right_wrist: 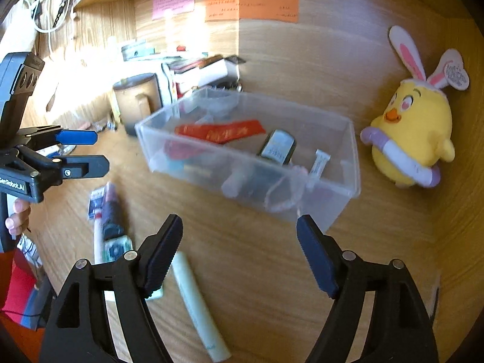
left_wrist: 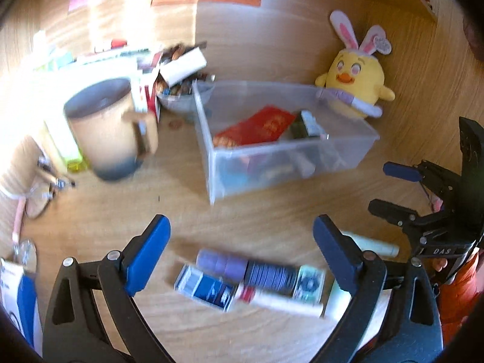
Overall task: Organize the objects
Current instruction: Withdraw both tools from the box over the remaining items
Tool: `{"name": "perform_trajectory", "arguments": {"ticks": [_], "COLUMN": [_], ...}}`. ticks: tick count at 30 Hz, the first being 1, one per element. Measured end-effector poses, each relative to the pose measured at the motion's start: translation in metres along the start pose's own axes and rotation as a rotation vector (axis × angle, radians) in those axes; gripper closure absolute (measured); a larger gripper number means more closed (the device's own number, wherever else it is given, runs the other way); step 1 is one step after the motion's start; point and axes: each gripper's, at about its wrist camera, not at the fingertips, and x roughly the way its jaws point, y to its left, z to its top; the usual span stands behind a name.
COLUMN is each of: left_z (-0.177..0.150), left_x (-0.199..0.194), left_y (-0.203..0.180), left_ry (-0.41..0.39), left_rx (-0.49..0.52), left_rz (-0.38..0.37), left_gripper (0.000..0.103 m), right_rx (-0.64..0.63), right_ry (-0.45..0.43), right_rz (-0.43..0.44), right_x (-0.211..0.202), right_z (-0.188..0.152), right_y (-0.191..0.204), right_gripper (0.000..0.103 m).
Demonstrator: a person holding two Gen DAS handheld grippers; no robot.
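between the wide-open jaws of the left tool (left_wrist: 242, 257), which grips nothing, a row of small things (left_wrist: 251, 281) lies on the bench (left_wrist: 272, 214): a blue box, a purple roll, a white tube. the right tool (right_wrist: 239, 254) also stands spread and empty, a pale green tube (right_wrist: 196, 302) on the bench at 6 o'clock of its gap. at 12 o'clock of both sits a clear plastic bin (right_wrist: 348, 157) holding a red booklet (right_wrist: 220, 131), a dark packet and blurred odds. a tan mug (left_wrist: 106, 127) stands at the bin's 9 o'clock, a yellow chick plush (right_wrist: 414, 133) at its 3 o'clock.
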Motion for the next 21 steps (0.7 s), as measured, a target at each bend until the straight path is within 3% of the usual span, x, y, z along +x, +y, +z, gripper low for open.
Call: {"name": "perform_trajectory", "arguments": {"ticks": [13,21], "left_z": [-0.037,-0.037], "left_x": [0.011,0.031], "left_y": [-0.008,0.005], "left_ry": [0.090,0.126], "left_rx": [0.059,0.014], "left_rz": [-0.024,-0.044], "left_gripper": [0.006,0.006], "right_rx": [0.014,0.006], "right_ry": [0.110,0.149], "right_rz": [0.027,0.048], "right_x": [0.010,0.017], "right_z": [-0.036,-0.043], "right_y": [0.010,0.018], "right_gripper": [0.028,0.028]}}
